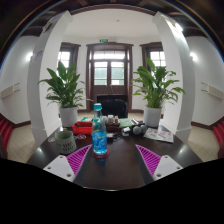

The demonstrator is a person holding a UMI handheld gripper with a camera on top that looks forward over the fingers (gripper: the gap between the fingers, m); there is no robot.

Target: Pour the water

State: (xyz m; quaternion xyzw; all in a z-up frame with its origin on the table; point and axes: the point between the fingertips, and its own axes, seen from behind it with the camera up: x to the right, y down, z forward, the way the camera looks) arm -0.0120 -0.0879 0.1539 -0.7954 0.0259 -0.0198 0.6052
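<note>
The tool [112,163] stood wide, its two fingers spread well apart over the dark table [120,168] and closed on nothing. The left finger's pink pad [72,160] showed first, angled inward. Beyond that finger, a little to its left, sat a small grey pot-like thing [63,142] on the table — what it was could not be told. Farther back on that side rose a leafy plant [64,88] in a white pot, standing before a pale column.

Between the fingers, just ahead of them and slightly nearer the left one, a clear water bottle [99,135] stood upright on the table, with a blue label and a blue cap. It rested on its own base with a gap at either side, touched by neither finger. Behind it lay a cluster of small items [124,126], too small to name, and a dark chair back [112,106]. Straight beyond, at the far wall, was a wooden double door [109,72] with glass panes.

To the right of the door a second leafy plant [156,85] stood in a white pot — well beyond the right finger. The right finger's pink pad [150,159] closed the row.
</note>
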